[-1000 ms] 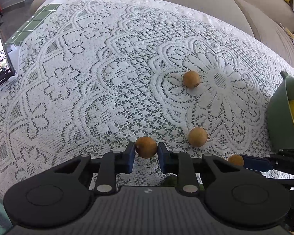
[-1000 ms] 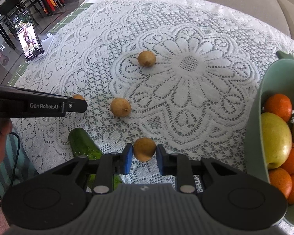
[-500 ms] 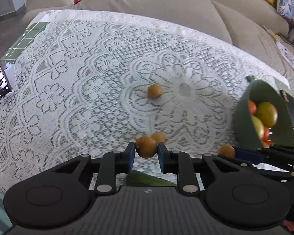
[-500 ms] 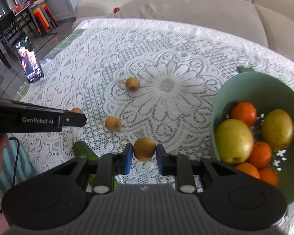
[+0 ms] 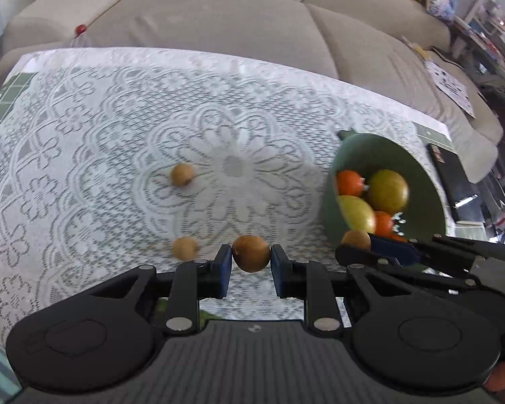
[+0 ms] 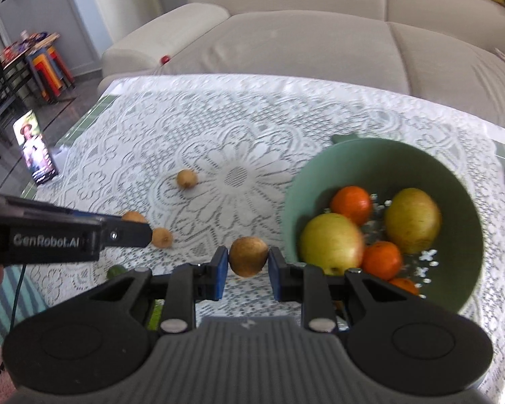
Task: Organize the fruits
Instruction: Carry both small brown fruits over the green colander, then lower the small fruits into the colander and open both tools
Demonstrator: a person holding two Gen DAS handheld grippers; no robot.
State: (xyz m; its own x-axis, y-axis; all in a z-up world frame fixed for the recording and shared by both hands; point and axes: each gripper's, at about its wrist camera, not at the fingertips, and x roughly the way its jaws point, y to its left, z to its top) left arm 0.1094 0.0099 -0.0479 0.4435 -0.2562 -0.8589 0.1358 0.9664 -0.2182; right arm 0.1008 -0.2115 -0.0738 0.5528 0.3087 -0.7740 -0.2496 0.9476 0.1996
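My left gripper point(image 5: 251, 258) is shut on a small round brown fruit point(image 5: 251, 250), held above the lace tablecloth point(image 5: 84, 134). My right gripper point(image 6: 247, 262) is shut on a similar brown fruit point(image 6: 248, 254), just left of the green bowl point(image 6: 370, 149). The bowl holds oranges point(image 6: 350, 203) and yellow-green apples point(image 6: 331, 242). Two more brown fruits lie loose on the cloth, one near the middle point(image 6: 186, 178) and one nearer the front point(image 6: 161, 237). In the left wrist view the right gripper point(image 5: 357, 240) hangs by the bowl's near rim point(image 5: 330, 202).
A cucumber point(image 6: 116, 272) lies near the table's front edge, partly hidden by the grippers. A lit phone point(image 6: 35, 155) stands at the far left corner. A dark flat object point(image 5: 451, 181) lies right of the bowl. A beige sofa point(image 5: 219, 17) with a small red ball point(image 5: 81, 28) runs behind the table.
Both grippers have risen and moved right toward the bowl, each still holding its brown fruit. The bowl now shows more fully in both views.
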